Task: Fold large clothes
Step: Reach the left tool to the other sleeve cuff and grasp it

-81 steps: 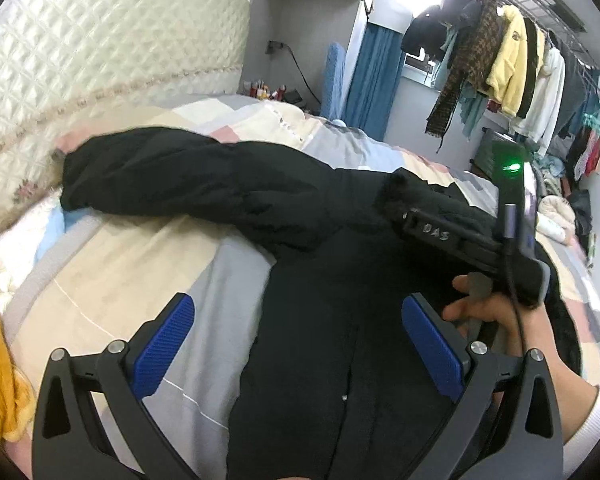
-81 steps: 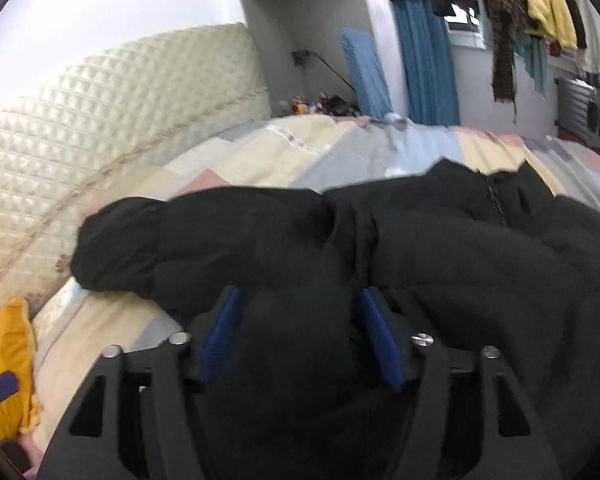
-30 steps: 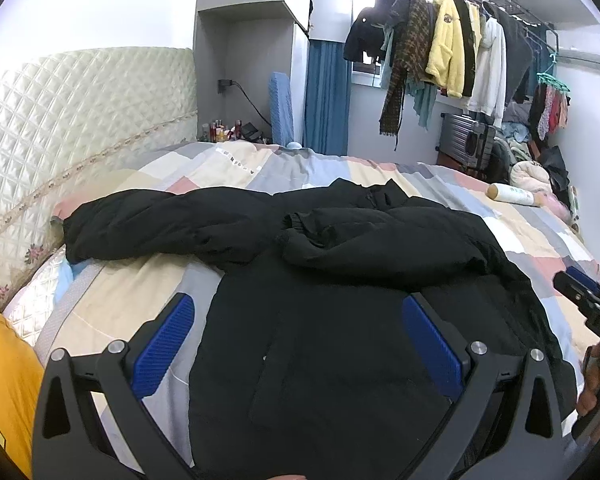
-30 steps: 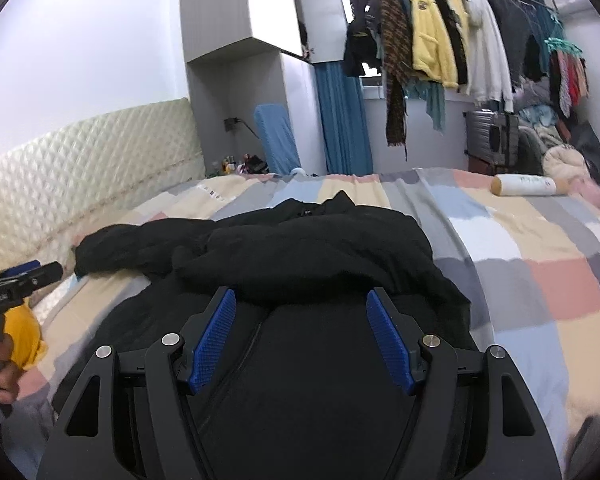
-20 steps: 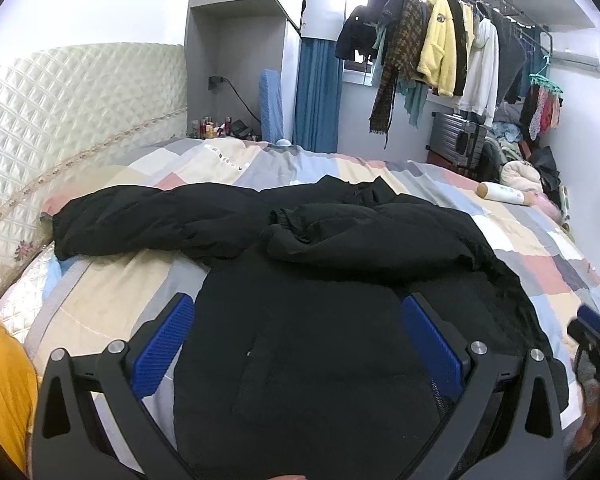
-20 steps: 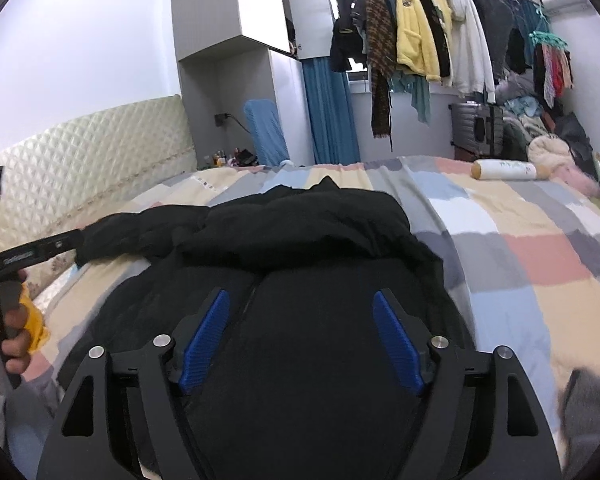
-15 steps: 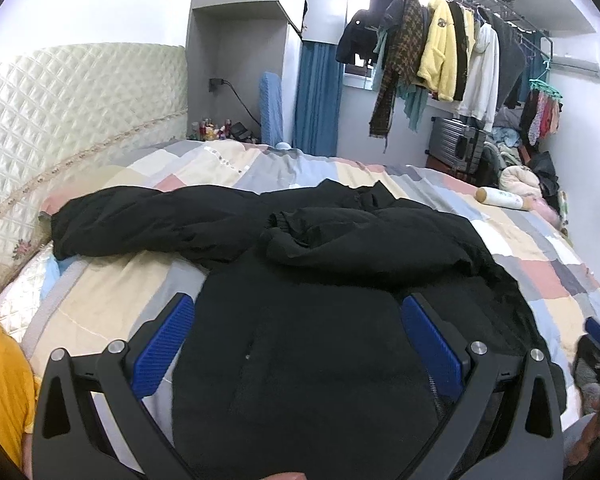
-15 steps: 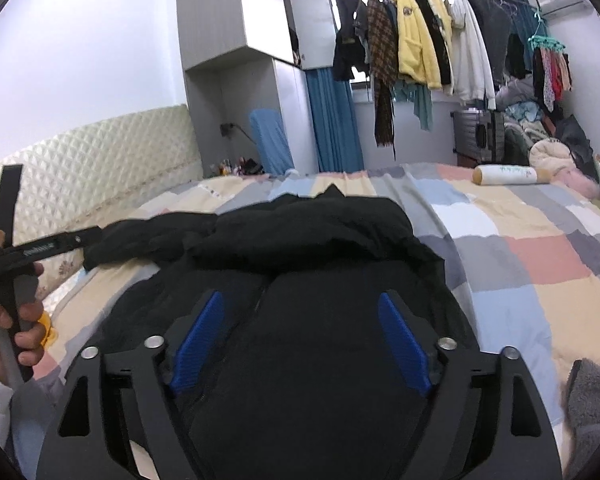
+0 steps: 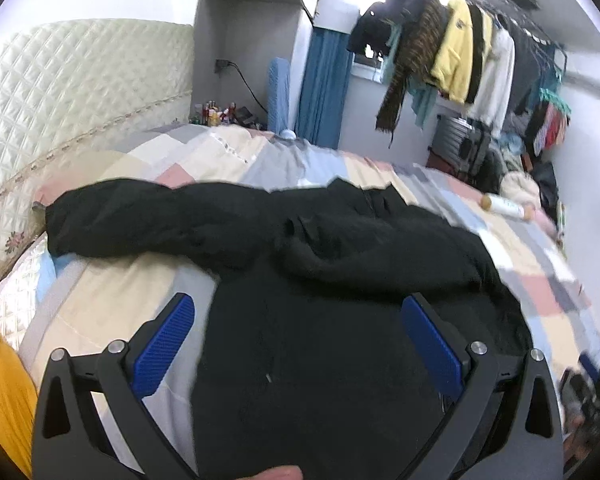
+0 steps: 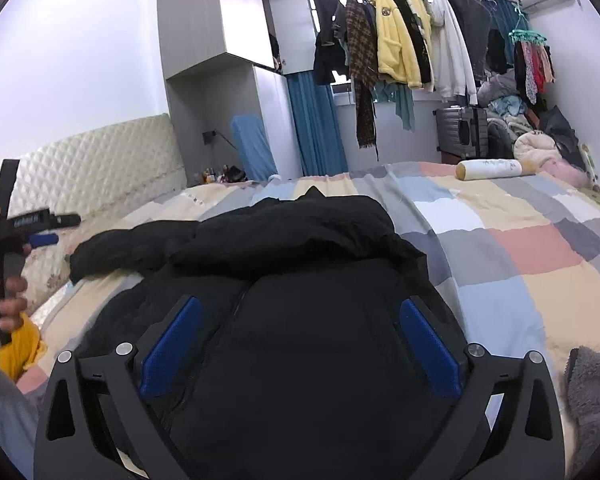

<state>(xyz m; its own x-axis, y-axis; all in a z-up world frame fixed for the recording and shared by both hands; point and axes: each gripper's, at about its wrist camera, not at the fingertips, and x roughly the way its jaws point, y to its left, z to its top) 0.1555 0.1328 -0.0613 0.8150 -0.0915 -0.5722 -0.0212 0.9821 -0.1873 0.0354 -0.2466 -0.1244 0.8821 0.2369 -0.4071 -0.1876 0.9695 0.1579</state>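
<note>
Black padded jacket (image 10: 300, 320) lay spread on the patchwork quilt (image 10: 520, 256).
One sleeve (image 9: 140, 216) stretched toward ten o'clock, the other folded across its chest; left gripper (image 9: 300, 344) and right gripper (image 10: 300, 344) hovered above it, fingers released, grasping nothing.

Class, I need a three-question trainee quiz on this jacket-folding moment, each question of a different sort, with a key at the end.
1. True or false: the right gripper is clamped on the black jacket.
2. Which sleeve lies folded across the jacket's chest? A. the one on the right gripper's side B. the one toward the headboard
3. Fill in: the jacket lies on a ______ bedspread.

Key: 1. False; both the right gripper and the left gripper are open and hold nothing. 2. A; the other sleeve stretches out flat. 3. Checked (patchwork).
</note>
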